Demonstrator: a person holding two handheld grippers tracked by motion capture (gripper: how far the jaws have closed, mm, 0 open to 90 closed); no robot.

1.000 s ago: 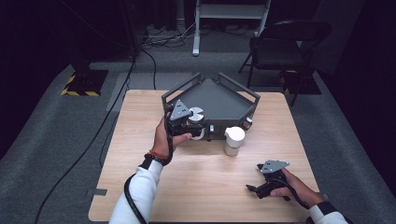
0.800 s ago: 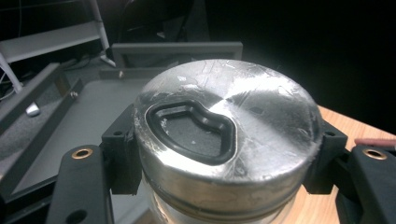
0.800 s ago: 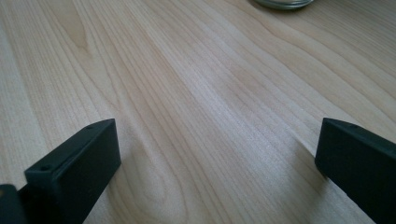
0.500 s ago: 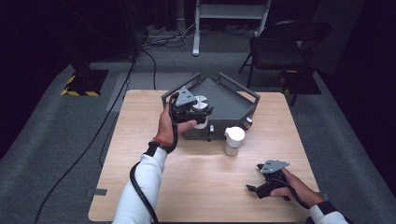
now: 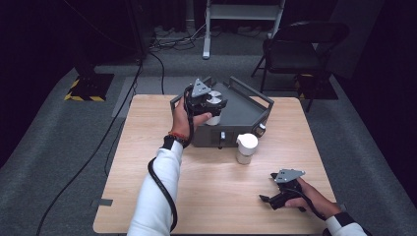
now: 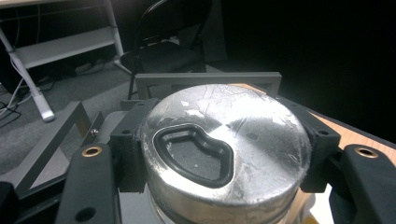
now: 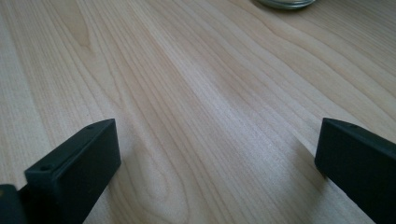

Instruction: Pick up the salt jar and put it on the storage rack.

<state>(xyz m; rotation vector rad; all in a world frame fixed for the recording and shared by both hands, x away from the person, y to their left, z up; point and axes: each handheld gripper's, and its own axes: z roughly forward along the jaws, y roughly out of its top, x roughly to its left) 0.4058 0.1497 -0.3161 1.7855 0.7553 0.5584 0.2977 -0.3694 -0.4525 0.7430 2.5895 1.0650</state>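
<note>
Can (image 6: pixel 224 154) bottom cut off in left tool view. Left tool (image 5: pixel 209 102) clamped on can sides, held over grey tray (image 5: pixel 246 105). Right tool (image 5: pixel 275 194) jaws apart, low on worktop (image 5: pixel 216 196).

Can lid (image 6: pixel 224 140): brushed bright metal, scuffed, with whitish smears; glossy highlights. A recessed matt black rubbery ring is set in its top.
Left hand-held gripper (image 6: pixel 219 154): matt black plastic, fine-grained, with brass-coloured inserts.
Right hand-held gripper (image 7: pixel 215 158): the same matt black plastic.
Surface (image 7: pixel 196 84): pale wood, satin finish, straight grain plainly showing.
Tray (image 5: pixel 246 105): dark grey, matt, smooth.
White cup (image 5: pixel 246 147): matt, looks like plastic.
Floor (image 5: pixel 64 147): grey carpet, rough.
Sleeve (image 5: pixel 157 191): white cloth.
</note>
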